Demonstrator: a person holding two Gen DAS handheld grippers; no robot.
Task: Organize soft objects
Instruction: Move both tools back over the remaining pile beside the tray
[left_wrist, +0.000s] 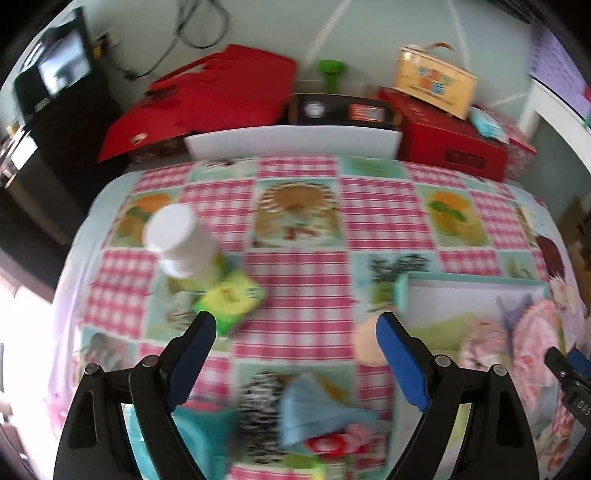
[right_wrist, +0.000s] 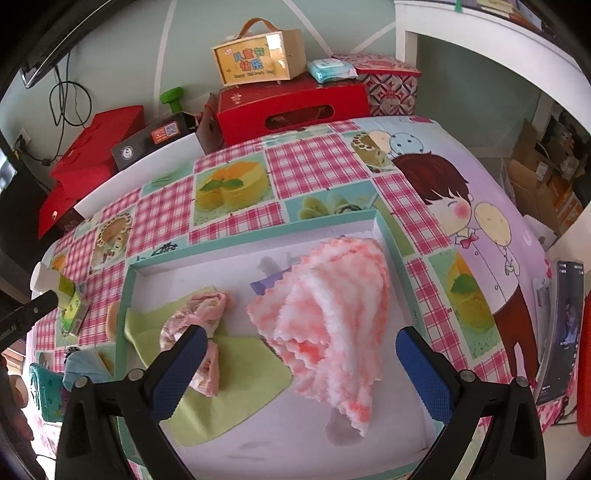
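Between the spread fingers of the right gripper (right_wrist: 299, 350), holding nothing: a pink-and-white fluffy cloth (right_wrist: 332, 317), a green cloth (right_wrist: 221, 384) and a pink flowered piece (right_wrist: 201, 325), gathered in the white tray (right_wrist: 382, 229), probably the collecting place. Under the left gripper (left_wrist: 295, 332), also wide open and empty: blurred blue cloth (left_wrist: 314, 413) and striped piece (left_wrist: 258, 398) outside the tray, likely waiting. Further: bottle (left_wrist: 183, 240), checkered tablecloth (left_wrist: 303, 273), red boxes (right_wrist: 291, 107) against the wall

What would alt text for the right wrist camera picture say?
An open hand-held gripper hovers over a shallow teal-rimmed box holding a fluffy pink-and-white cloth, a green cloth and a pink floral fabric bundle. The box sits on a pink checked tablecloth.
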